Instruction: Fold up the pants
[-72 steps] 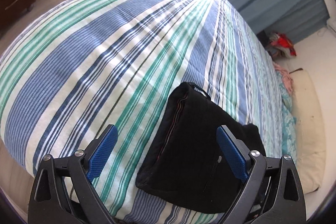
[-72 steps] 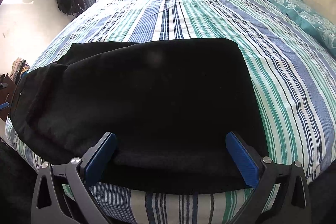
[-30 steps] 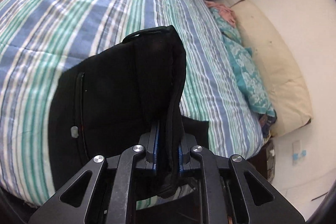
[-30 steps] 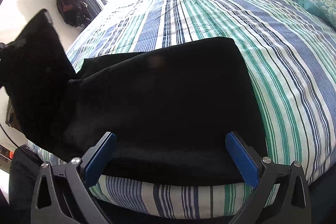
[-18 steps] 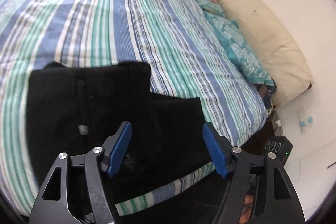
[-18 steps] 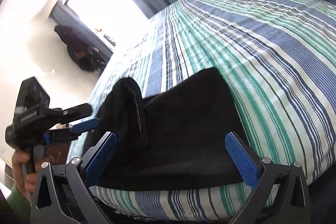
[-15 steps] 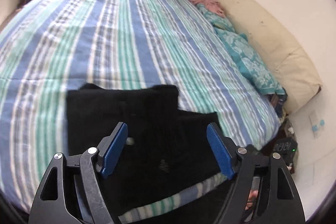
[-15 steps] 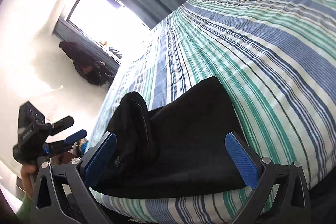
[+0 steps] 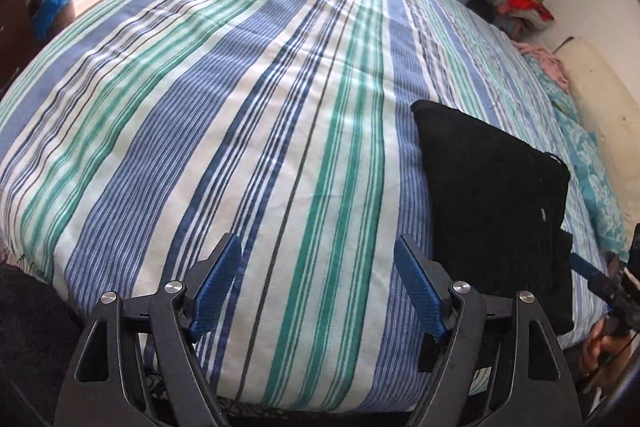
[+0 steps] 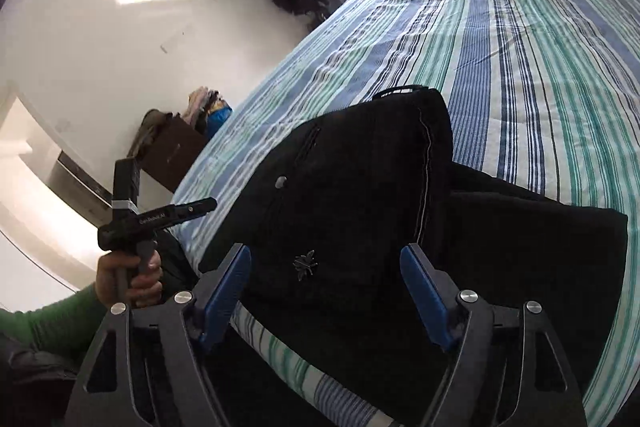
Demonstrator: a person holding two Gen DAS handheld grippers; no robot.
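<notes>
The left gripper (image 9: 316,291) is spread and empty over bare striped bedspread (image 9: 240,107), the folded black pants (image 9: 492,203) off to its right. The right gripper (image 10: 326,291), jaws just narrowing but unclamped, hovers above them. Folding looks essentially finished; perhaps some tidying remains.

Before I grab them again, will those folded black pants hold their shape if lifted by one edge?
Probably not. The black pants lie in soft stacked layers with an offset lower layer, so they would likely droop and unfold. They look light. On the striped bedspread a push would probably bunch them rather than slide them.
</notes>
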